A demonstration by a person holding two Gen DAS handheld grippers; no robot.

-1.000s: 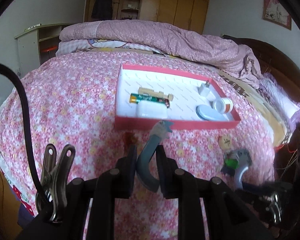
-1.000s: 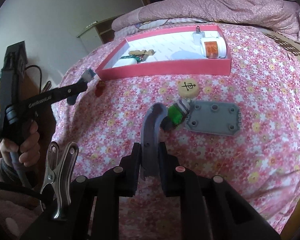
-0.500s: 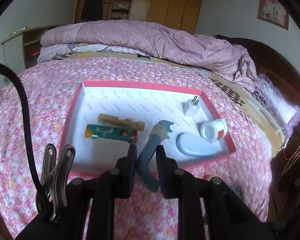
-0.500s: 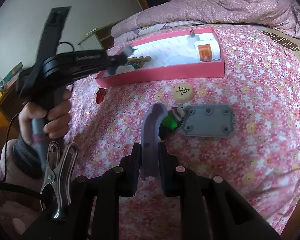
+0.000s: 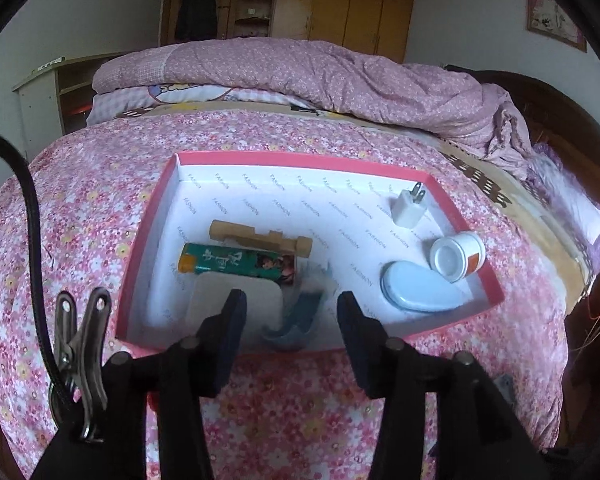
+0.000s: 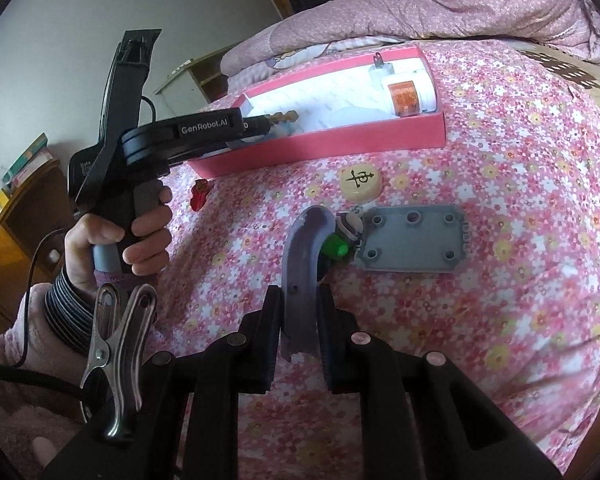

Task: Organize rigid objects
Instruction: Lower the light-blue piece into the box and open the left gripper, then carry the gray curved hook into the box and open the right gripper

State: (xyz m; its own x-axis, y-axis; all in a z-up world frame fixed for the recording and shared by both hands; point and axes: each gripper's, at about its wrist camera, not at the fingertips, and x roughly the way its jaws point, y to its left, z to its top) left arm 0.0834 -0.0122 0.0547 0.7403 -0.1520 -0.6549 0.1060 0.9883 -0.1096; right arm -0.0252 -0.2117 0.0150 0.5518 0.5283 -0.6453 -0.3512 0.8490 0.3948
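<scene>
Left gripper (image 5: 288, 312) is hanging over the near edge of the pink box (image 5: 140, 248), and its jaws are opening right now. The blue curved piece (image 5: 300, 316) is between them but blurry and clear of both pads, so I read it as dropping into the box, not held. That's the step I'm in: the release of one more item into the box.

My right gripper (image 6: 298, 320) is pressed together, pinching a purple-grey curved piece (image 6: 304, 264) that rises from between the pads. So the next move is probably backing the left one out and bringing that piece across to the box.

Room inside the box: the near left corner is busy with a white flat block (image 5: 220, 292), a green tube (image 5: 236, 262) and a wooden piece (image 5: 260, 238) just behind it. Right side has a pale blue oval case (image 5: 416, 290), a white jar on its side (image 5: 458, 256) and a white plug (image 5: 408, 208). The middle and back are bare, so that's where I'd aim.

The box walls are low but they'll catch a finger if I pull back too flat, so lift first.

Still out on the bed (image 6: 500, 160): a round wooden token (image 6: 360, 180), a grey plate with holes (image 6: 414, 240), a little green-tipped thing (image 6: 338, 246) touching it, and a small red piece (image 6: 200, 194) near the box. Plenty of open bedspread around them, though it's soft and slopes off to the right.
</scene>
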